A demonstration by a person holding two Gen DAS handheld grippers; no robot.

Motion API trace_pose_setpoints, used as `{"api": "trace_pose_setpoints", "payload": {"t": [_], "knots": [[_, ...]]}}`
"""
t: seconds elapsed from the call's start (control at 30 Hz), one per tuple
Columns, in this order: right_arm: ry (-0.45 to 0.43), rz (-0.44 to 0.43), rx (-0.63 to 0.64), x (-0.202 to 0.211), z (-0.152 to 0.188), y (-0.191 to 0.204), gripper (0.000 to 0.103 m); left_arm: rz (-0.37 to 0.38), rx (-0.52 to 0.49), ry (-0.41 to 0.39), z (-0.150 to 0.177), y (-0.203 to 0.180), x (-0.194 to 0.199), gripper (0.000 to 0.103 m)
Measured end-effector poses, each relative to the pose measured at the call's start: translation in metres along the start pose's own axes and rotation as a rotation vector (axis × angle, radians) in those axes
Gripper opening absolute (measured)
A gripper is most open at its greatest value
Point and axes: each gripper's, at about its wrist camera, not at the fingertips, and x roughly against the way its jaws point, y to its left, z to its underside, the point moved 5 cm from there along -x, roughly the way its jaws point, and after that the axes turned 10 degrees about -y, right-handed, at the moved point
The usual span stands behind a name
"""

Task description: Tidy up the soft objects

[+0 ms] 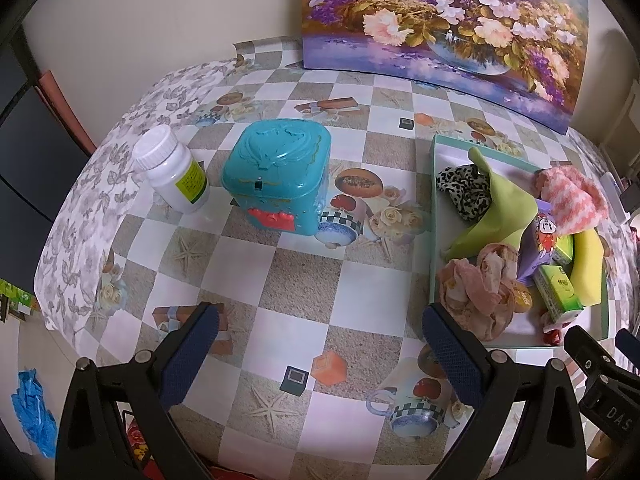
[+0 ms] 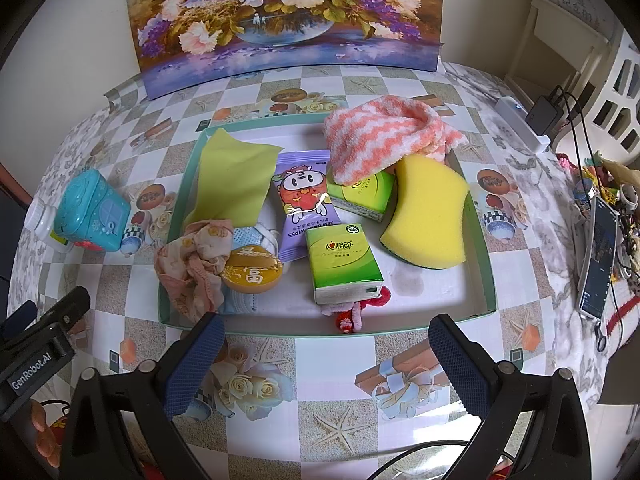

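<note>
A shallow green tray [image 2: 486, 276] holds a pink-and-white fluffy cloth [image 2: 384, 140], a yellow sponge [image 2: 428, 216], a lime cloth [image 2: 232, 176], a crumpled pink cloth [image 2: 192, 268], two green tissue packs [image 2: 342, 264], a purple wipes pack [image 2: 304, 204] and a gold round case [image 2: 252, 276]. The left wrist view also shows a leopard scrunchie [image 1: 464, 192] in the tray [image 1: 436, 184]. My right gripper [image 2: 326, 326] is open and empty just before the tray's near rim. My left gripper [image 1: 320, 320] hangs open and empty over the tablecloth, left of the tray.
A teal toy box [image 1: 276, 176] and a white bottle [image 1: 172, 168] stand left of the tray. A flower painting [image 2: 288, 20] leans on the wall behind. A phone [image 2: 598, 256], cables and a charger [image 2: 542, 114] crowd the right edge. Blue gloves [image 1: 34, 412] lie off the table's left side.
</note>
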Motion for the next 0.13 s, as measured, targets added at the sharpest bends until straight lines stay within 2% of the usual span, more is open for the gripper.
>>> {"api": "trace_pose_setpoints", "payload": {"t": [0.13], "knots": [[0.0,0.0,0.0,-0.0001,0.0,0.0,0.103,0.001,0.002,-0.002,0.0,-0.0004,0.0003,0.101]]}}
